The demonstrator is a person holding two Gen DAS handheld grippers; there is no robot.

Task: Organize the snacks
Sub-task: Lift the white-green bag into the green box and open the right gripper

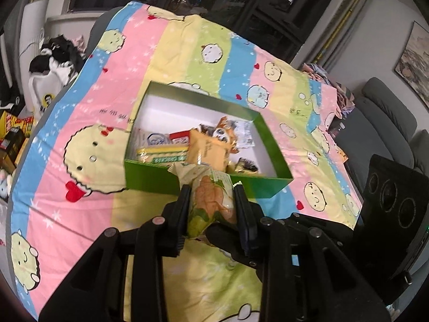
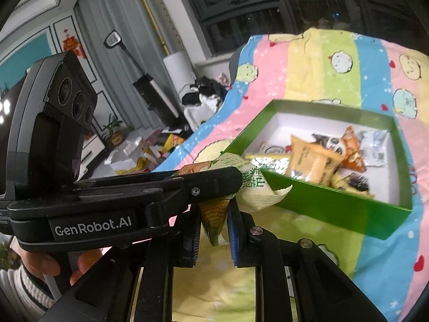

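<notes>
Left wrist view: the left gripper [image 1: 211, 201] is closed on a corn snack packet [image 1: 207, 196], just before the near wall of the green box [image 1: 150, 177]. The box's far half is bare.

Right wrist view: the right gripper [image 2: 214, 230] pinches the same packet's lower end, beside the box's near-left corner.

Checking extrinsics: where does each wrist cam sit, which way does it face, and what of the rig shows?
Left wrist: behind the left gripper, looking forward and down over its jaws, shut on a snack packet, toward the green box on the quilt.
Right wrist: behind the right gripper, facing the same box; the left gripper and the person's left hand cross in from the left.
Shared: box, packet, quilt.
</notes>
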